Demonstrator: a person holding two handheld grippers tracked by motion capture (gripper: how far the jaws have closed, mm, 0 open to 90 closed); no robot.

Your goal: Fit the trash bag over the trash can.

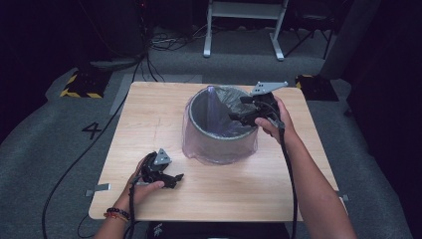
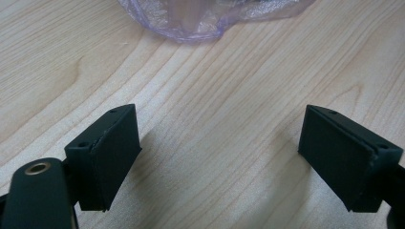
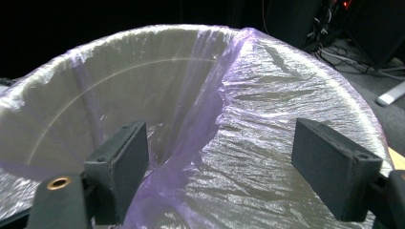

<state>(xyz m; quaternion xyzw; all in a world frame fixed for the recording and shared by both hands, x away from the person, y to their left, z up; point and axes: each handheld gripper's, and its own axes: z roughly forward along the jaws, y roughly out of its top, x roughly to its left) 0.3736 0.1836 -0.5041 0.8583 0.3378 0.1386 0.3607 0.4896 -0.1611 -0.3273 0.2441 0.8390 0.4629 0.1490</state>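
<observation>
My right gripper (image 1: 238, 115) over the bin's (image 1: 219, 130) rim mid-table, jaws wide, purple bag liner (image 3: 200, 138) between them ungripped, my left gripper (image 1: 175, 180) low over bare tabletop (image 1: 239, 189), wide open, empty

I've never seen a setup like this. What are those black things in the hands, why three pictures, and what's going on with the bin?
A person sits at a wooden table and holds a hand tool with two black fingers in each hand. One camera looks down from above; one more rides on each tool, looking along its fingers. On the table stands a grey bin lined with a thin purple bag folded over its rim. The left gripper rests low over bare wood, fingers open, holding nothing. The right gripper reaches over the bin's rim, fingers open above the bag, nothing clamped.
</observation>
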